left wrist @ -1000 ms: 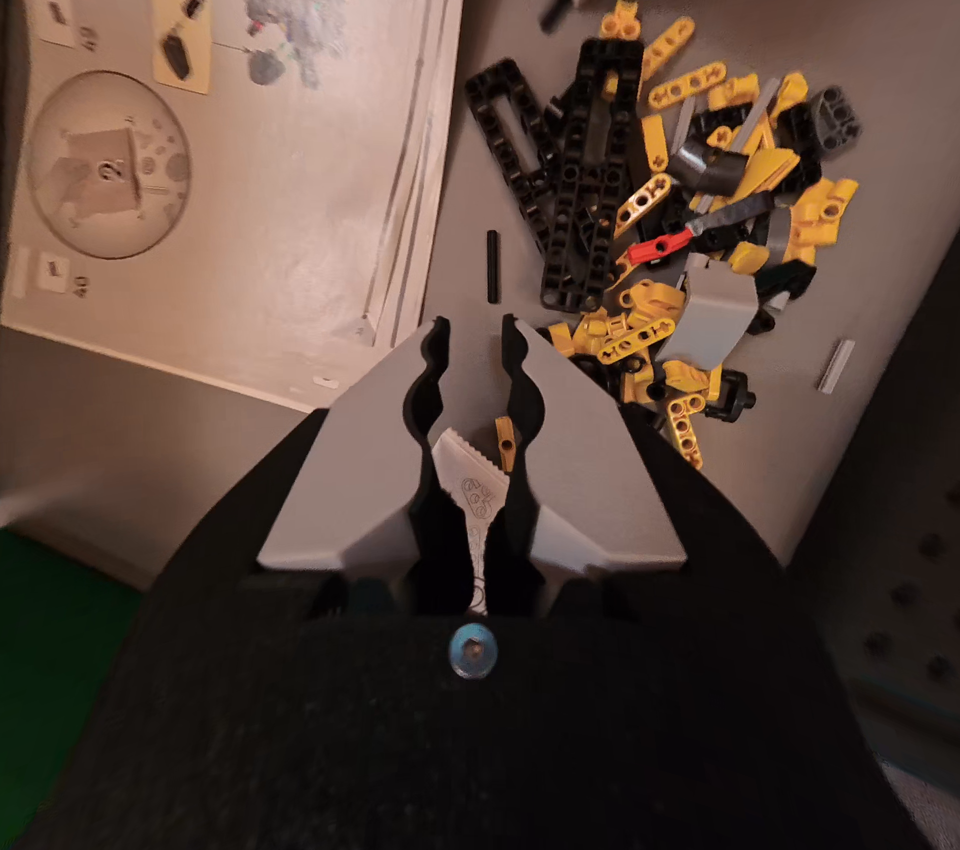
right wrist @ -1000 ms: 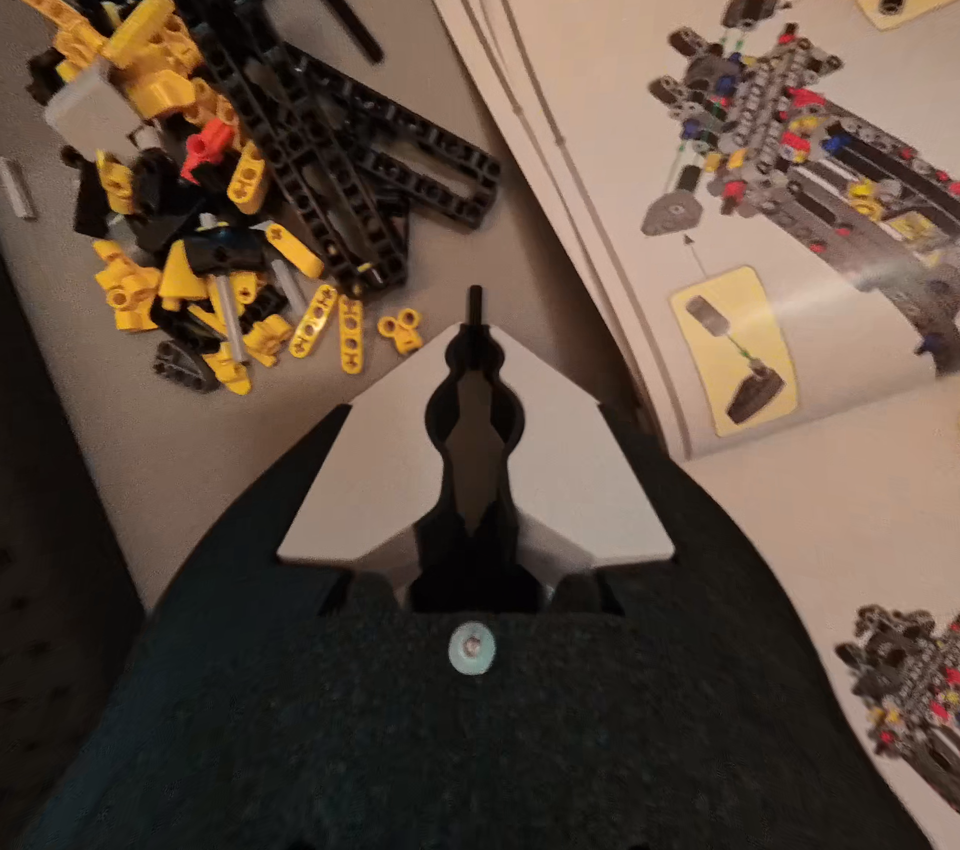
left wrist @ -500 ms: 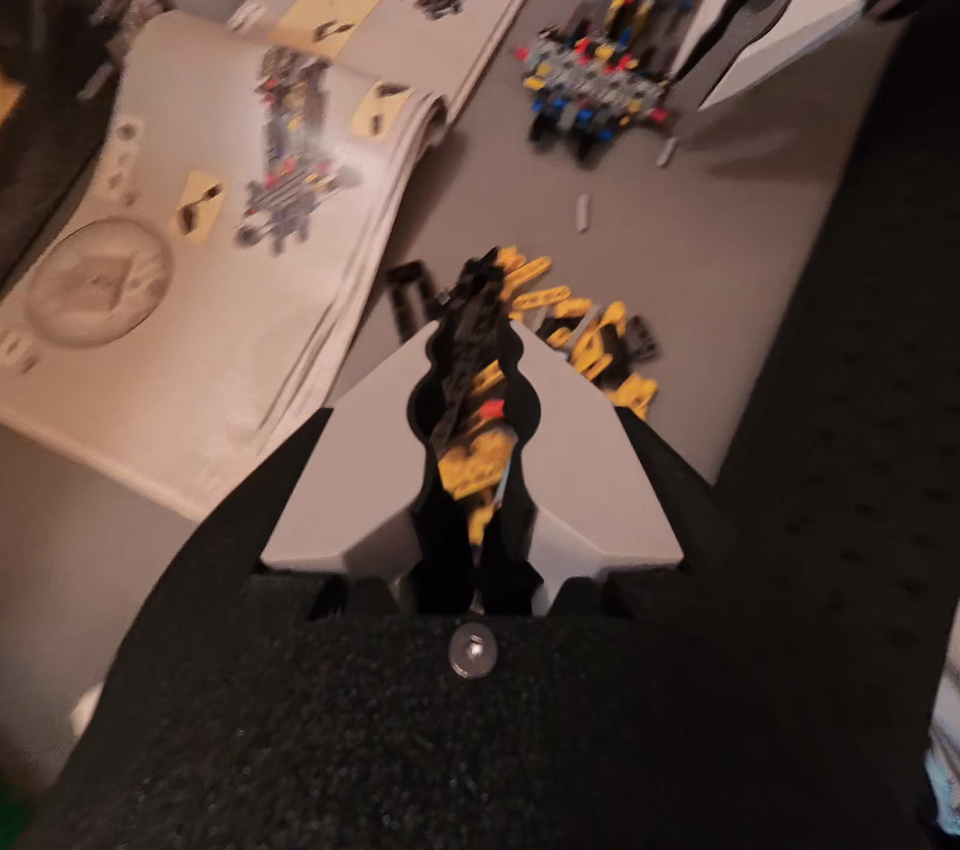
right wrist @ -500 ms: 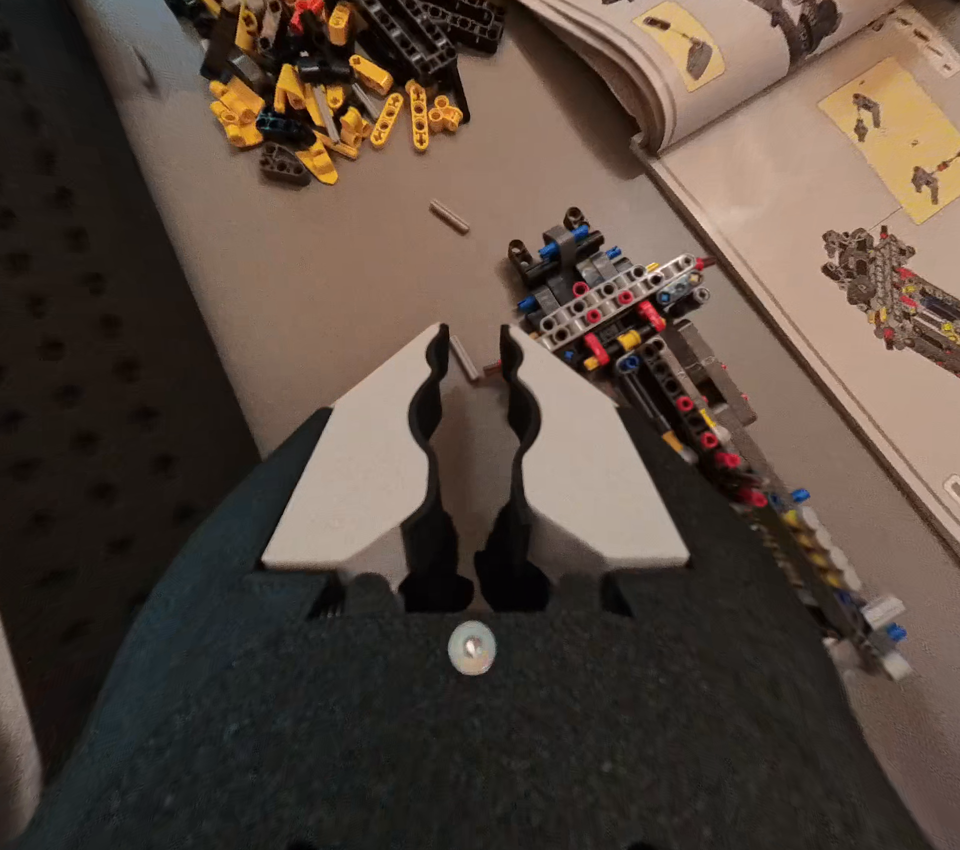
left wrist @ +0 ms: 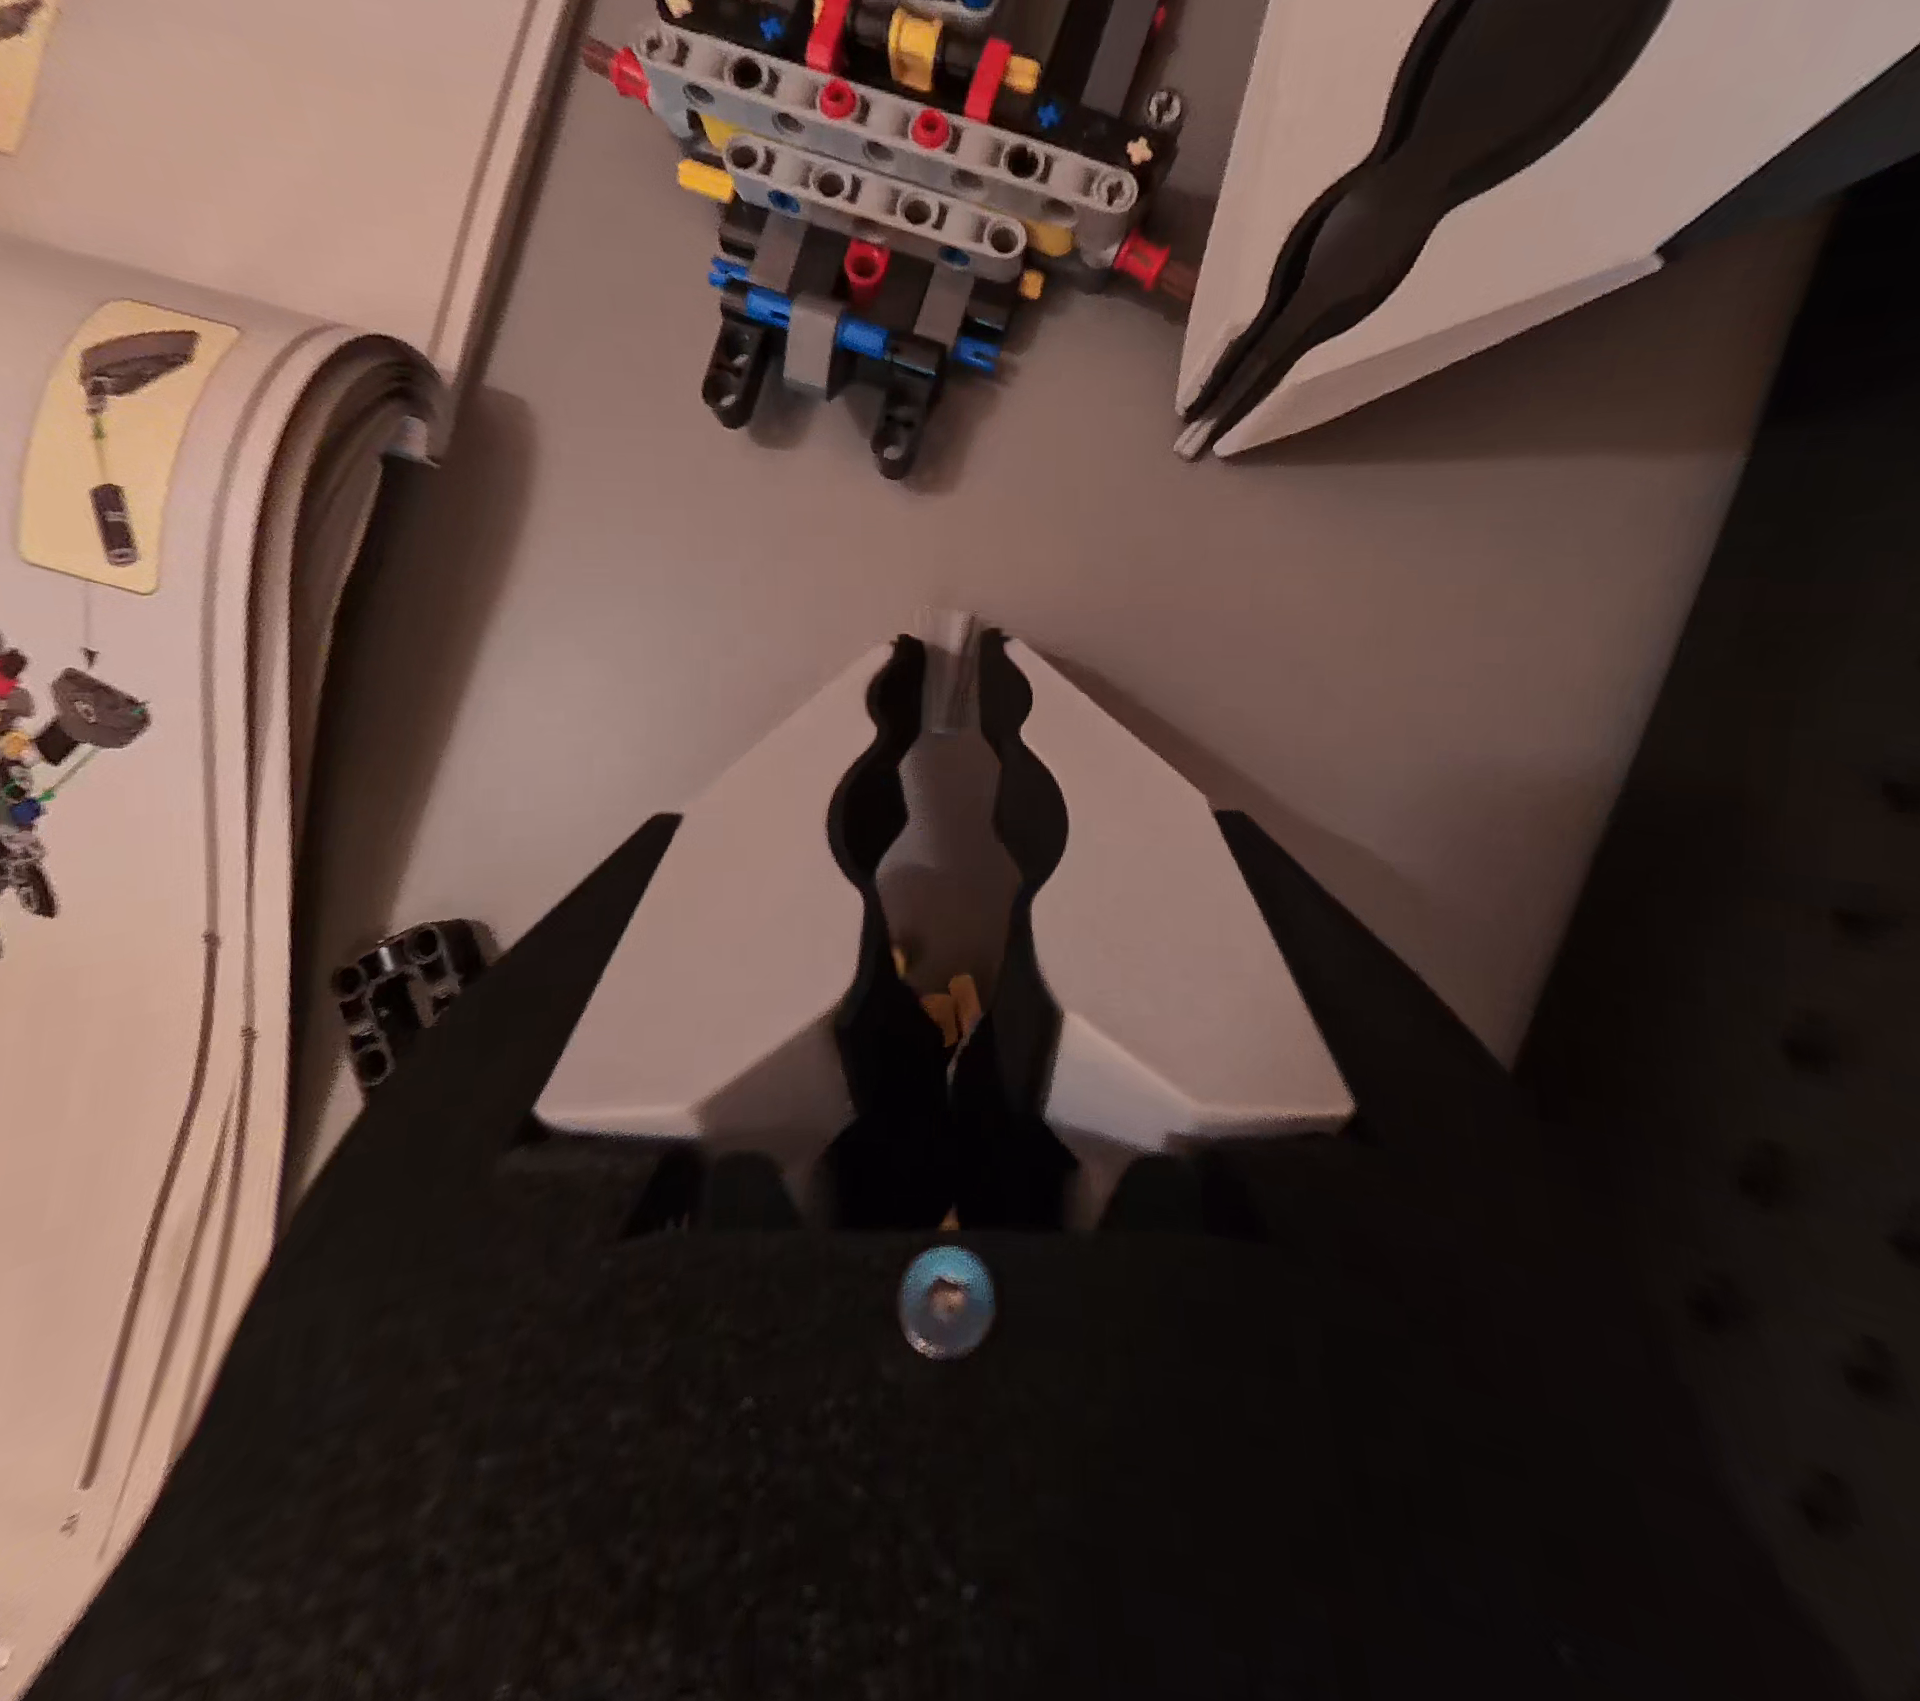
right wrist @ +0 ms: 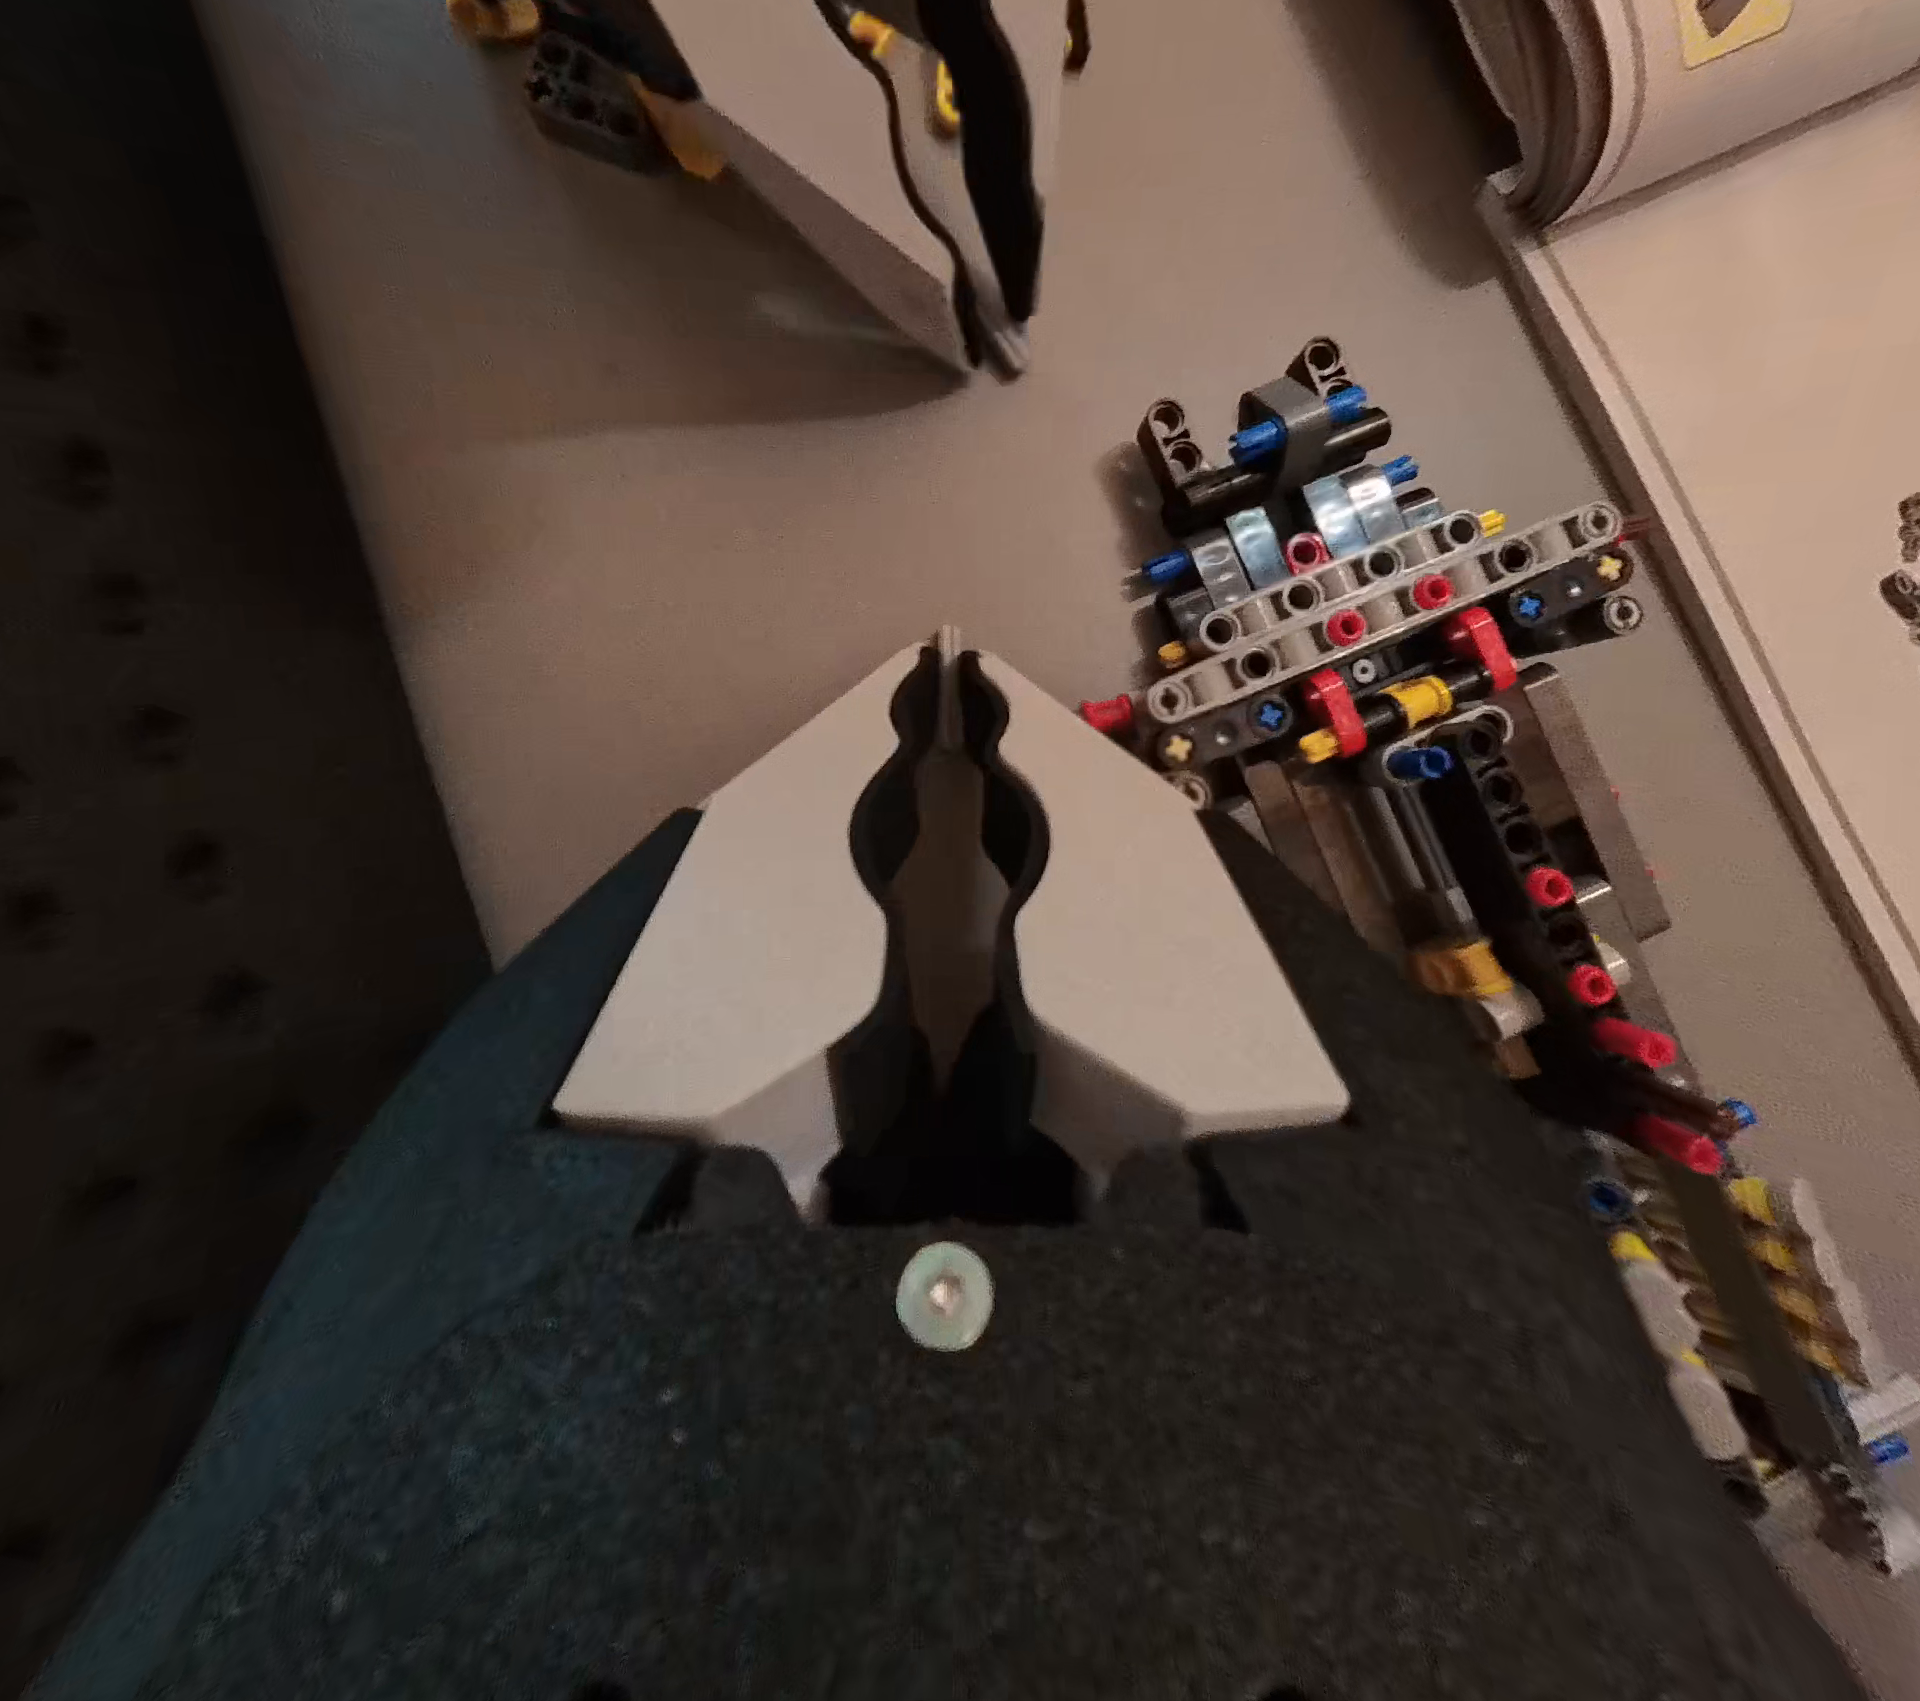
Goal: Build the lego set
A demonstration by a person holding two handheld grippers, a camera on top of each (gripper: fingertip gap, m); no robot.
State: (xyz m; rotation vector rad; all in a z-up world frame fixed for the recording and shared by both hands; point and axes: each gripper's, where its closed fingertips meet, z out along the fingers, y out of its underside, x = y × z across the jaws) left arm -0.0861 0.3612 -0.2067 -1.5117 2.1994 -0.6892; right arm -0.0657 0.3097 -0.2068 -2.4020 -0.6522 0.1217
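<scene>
The half-built grey, black and red Lego beam chassis (left wrist: 894, 124) lies beside the open paper instruction booklet (left wrist: 208, 508). Left gripper (left wrist: 948, 643) and right gripper (right wrist: 945, 649) each pinch a thin light-grey axle; align each squarely before pushing in.
</scene>
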